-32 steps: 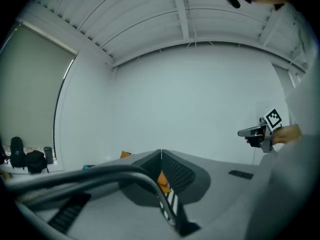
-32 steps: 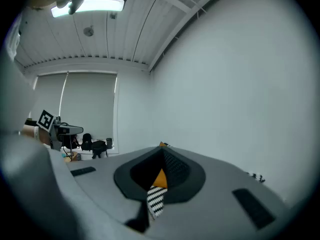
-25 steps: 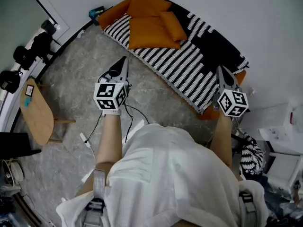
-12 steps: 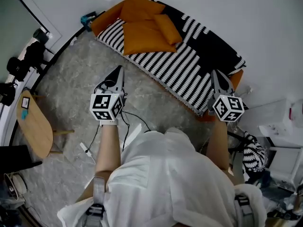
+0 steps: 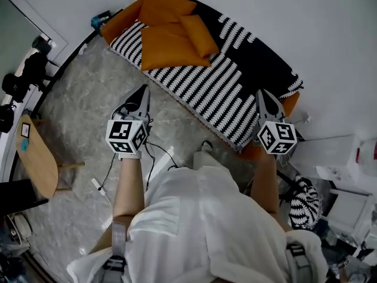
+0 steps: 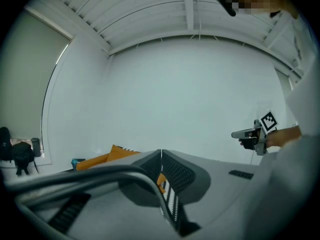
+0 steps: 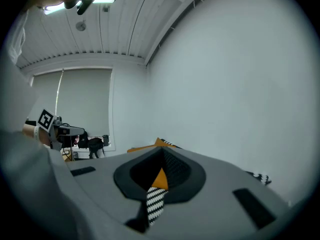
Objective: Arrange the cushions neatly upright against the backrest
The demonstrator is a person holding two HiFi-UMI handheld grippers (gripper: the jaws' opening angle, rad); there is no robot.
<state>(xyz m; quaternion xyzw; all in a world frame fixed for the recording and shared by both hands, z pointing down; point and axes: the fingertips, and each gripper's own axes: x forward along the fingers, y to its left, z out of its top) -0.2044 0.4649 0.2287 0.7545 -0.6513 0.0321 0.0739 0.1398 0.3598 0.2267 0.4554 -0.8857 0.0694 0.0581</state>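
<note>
- Grey marbled floor and plain white walls frame a sofa under a black-and-white striped cover, set along the far wall.
- Orange cushions lie in a loose heap at the sofa's left end. A large one is flat on the seat, a smaller one slants across it, and another sits behind them toward the corner. None stands squarely against the backrest.
- Left tongs are closed with nothing between them. They hang over the floor short of the sofa's front edge, well apart from the cushions.
- Right tongs are likewise closed and empty, over the front edge at the sofa's right end, far from the heap.
- Judged from this, the arranging has not begun: each cushion has yet to be lifted, stood upright and spaced along the backrest. Reaching the heap looks like the first need.
</note>
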